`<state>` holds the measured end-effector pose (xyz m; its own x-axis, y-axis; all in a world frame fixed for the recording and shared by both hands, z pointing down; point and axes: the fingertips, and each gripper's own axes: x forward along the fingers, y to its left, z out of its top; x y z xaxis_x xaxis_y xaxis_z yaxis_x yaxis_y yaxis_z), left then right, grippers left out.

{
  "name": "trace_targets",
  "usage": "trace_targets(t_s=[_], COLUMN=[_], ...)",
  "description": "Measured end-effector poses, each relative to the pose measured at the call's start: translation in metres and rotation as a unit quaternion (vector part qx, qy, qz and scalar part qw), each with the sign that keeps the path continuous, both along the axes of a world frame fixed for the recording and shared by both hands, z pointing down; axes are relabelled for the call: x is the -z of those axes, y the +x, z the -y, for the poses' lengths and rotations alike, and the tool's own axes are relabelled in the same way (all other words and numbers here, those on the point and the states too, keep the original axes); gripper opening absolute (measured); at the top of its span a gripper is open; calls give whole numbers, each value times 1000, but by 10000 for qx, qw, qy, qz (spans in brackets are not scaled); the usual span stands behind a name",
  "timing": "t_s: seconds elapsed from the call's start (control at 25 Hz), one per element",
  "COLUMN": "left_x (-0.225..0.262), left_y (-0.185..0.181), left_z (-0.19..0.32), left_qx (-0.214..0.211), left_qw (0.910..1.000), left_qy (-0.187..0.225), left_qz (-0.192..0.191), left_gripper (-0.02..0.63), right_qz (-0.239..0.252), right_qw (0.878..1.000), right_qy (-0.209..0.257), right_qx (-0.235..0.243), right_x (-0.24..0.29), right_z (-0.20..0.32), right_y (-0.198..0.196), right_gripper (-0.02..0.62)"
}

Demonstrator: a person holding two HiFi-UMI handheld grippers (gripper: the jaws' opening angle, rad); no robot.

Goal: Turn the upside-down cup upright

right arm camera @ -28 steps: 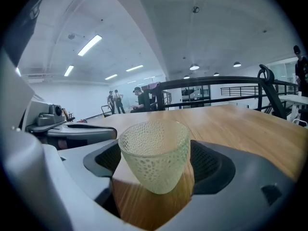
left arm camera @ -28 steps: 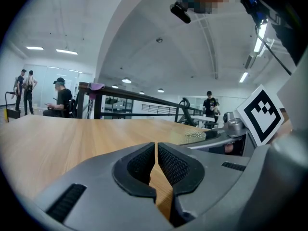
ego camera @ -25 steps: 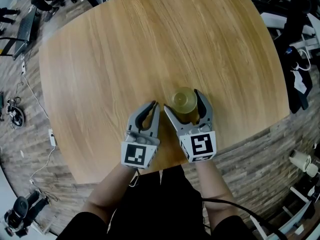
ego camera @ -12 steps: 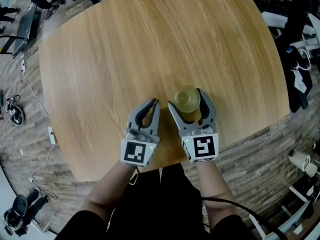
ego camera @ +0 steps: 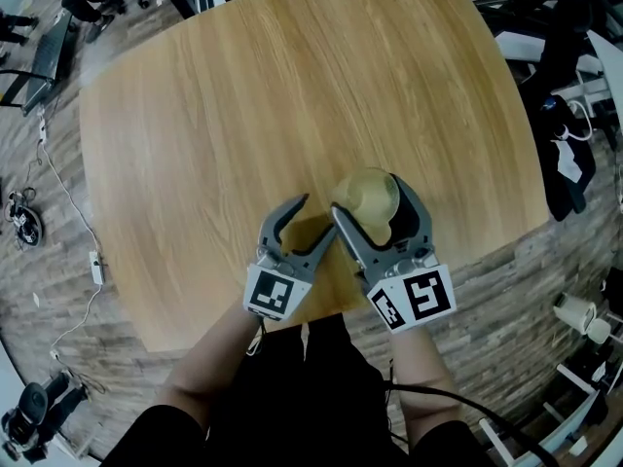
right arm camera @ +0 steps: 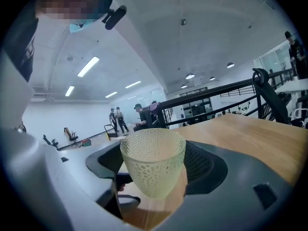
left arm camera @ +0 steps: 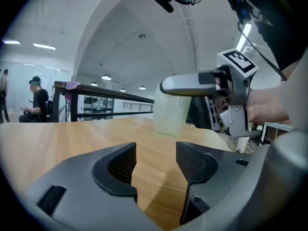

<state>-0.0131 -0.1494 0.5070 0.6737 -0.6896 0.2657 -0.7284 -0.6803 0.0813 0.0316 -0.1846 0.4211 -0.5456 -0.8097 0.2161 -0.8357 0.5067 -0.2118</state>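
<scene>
From where I sit, the biggest thing on my screen is the round-cornered wooden table [ego camera: 243, 95], its grain running away from the person. It stands on a plank floor [ego camera: 516, 280], with cables [ego camera: 58, 188] trailing along the left side. In the head view the person's two bare forearms come up from the bottom edge, the left forearm [ego camera: 209, 368] beside the right forearm [ego camera: 421, 358]. Both end at the near edge of the table.

The right gripper [ego camera: 370, 202] sits higher in the head view than its partner, with its marker cube [ego camera: 417, 298] turned toward the camera. Its jaws are clamped on the cup [ego camera: 365, 191], a pale yellow-green translucent one with a dimpled wall. One pad presses on each side of it. In the right gripper view the cup's wider end is uppermost and the narrow end points down, with wood grain visible below it. I read it as held clear of the tabletop, near the table's front edge. From the head view it looks tilted.

The left gripper [ego camera: 313, 224] lies just beside the right one, to its left, low over the wood. Its jaws are opening, and the left gripper view shows only bare table between the ribbed pads [left arm camera: 122, 162]. The cup hangs ahead of them, well past the tips.

Far back, a seated person [left arm camera: 37, 100] is by a dark railing [left arm camera: 106, 93].
</scene>
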Motion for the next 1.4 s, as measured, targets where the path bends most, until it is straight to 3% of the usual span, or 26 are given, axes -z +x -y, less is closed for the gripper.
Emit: trace_targets(t_s=[0.24, 0.48, 0.84, 1.0, 1.24, 1.4], left_x=[27, 33, 22, 21, 16, 7], left_y=[23, 31, 33, 31, 30, 26], left_z=[-5, -7, -9, -11, -10, -8], left_qx=[-366, -673, -676, -766, -718, -609], left_qw=[9966, 9942, 9949, 9937, 9954, 9966], left_qy=[352, 787, 670, 783, 622, 518], left_qz=[-652, -307, -338, -239, -85, 217], left_gripper=[303, 331, 328, 313, 308, 307], right_qz=[624, 372, 316, 570, 857, 383], right_qw=[9965, 9951, 9946, 9937, 9909, 9966], right_qy=[-240, -381, -440, -536, -726, -540], right_qx=[492, 830, 881, 800, 736, 486], right_x=[32, 20, 4, 1, -5, -9], right_z=[-13, -26, -33, -31, -29, -26], right_y=[-7, -20, -28, -25, -21, -11], right_gripper=[388, 388, 389, 389, 390, 390])
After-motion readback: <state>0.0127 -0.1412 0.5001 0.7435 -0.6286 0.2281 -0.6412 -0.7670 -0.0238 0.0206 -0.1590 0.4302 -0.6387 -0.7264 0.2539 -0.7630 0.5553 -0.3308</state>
